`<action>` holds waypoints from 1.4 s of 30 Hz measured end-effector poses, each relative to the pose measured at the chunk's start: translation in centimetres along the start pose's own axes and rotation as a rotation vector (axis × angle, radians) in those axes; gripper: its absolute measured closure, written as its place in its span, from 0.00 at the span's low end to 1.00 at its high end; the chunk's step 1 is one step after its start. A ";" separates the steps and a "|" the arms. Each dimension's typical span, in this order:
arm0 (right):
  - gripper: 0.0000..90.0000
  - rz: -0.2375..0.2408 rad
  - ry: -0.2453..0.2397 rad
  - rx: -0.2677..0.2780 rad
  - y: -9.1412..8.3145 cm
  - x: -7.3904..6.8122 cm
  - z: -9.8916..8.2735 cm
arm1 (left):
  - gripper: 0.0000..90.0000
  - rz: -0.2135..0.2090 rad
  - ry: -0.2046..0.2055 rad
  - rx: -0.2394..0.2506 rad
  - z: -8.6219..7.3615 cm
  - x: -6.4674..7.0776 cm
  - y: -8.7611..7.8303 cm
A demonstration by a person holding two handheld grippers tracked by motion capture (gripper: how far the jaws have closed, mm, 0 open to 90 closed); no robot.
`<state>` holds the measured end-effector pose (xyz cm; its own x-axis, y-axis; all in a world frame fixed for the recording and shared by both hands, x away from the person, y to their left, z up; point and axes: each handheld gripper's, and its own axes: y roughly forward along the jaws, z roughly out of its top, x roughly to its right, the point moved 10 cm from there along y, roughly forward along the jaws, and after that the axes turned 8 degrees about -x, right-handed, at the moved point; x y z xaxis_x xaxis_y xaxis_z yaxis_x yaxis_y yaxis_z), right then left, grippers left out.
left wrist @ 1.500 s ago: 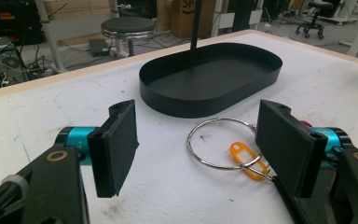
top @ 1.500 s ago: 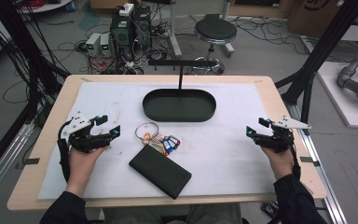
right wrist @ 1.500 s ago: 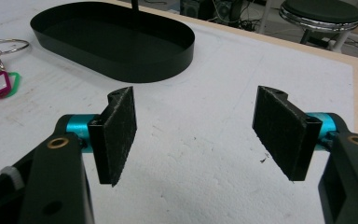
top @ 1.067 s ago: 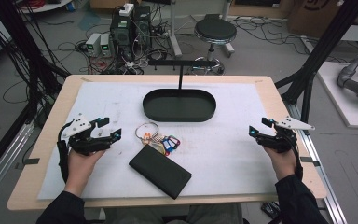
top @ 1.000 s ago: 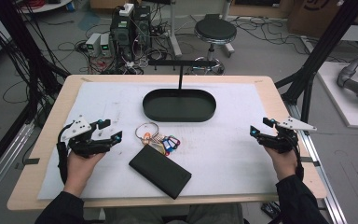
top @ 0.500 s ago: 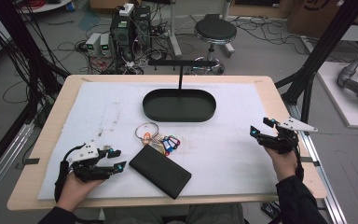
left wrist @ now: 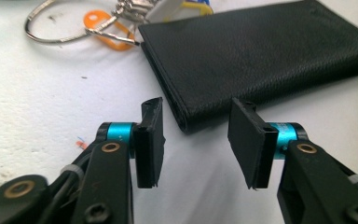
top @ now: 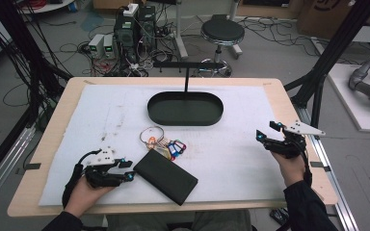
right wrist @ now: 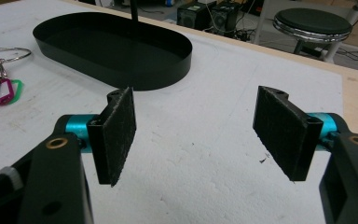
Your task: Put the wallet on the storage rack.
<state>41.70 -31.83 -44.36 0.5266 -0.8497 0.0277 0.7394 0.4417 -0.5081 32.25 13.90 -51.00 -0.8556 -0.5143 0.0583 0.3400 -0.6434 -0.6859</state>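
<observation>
We are bringing left hand-held gripper [left wrist: 195, 140] low to near corner of black leather wallet [left wrist: 265, 56] lying flat on counter [top: 270, 159]. Jaws just closing, wallet corner sitting just ahead, pads not touching. Right hand-held gripper [right wrist: 205, 135] hovering open, well apart. Key ring [top: 163, 141] lying beside wallet.

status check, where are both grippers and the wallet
Left gripper low at wallet corner, jaws just been closing, pads not yet touching it. Right gripper open, nothing between its jaws. Key ring lies against wallet's far end.
</observation>
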 end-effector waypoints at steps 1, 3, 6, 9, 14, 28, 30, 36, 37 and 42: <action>0.34 -0.002 -0.002 0.001 -0.1 0.1 0.0 | 0.63 0.002 0.001 -0.026 -0.1 0.0 0.3; 0.34 -0.002 -0.002 0.003 -0.1 0.1 0.0 | 0.63 0.005 -0.001 -0.039 -0.2 0.0 0.4; 0.34 -0.001 -0.003 0.001 -0.1 0.0 0.0 | 0.65 0.015 0.011 -0.059 -0.2 0.0 0.6; 0.34 0.003 -0.010 0.000 0.0 -0.2 0.0 | 0.71 0.016 0.011 -0.058 -0.2 0.0 0.6; 0.34 0.009 -0.012 -0.005 0.2 -0.4 0.0 | 0.76 0.013 0.027 -0.057 -0.2 0.2 0.6; 0.34 0.034 -0.031 0.006 0.3 -1.7 0.4 | 0.90 0.017 0.018 -0.052 0.0 0.4 0.5; 0.34 0.048 -0.040 0.012 0.2 -2.3 0.6 | 0.91 0.013 0.013 -0.052 0.2 0.4 0.4; 0.33 0.108 -0.074 0.043 0.0 -5.0 1.3 | 0.93 -0.024 -0.026 -0.031 0.9 1.0 0.1; 0.32 0.133 -0.084 0.054 -0.1 -6.2 1.6 | 0.93 -0.027 -0.029 -0.031 1.1 1.2 0.1; 0.31 0.208 -0.114 0.062 -0.1 -8.9 1.8 | 0.94 -0.059 -0.070 -0.030 1.9 1.9 0.2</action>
<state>37.65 -23.77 -42.99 0.7115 -0.7021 0.0267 0.6325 0.6235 -0.4596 31.47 11.74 -49.70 -0.8439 -0.5154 0.1493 0.2771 -0.6568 -0.7013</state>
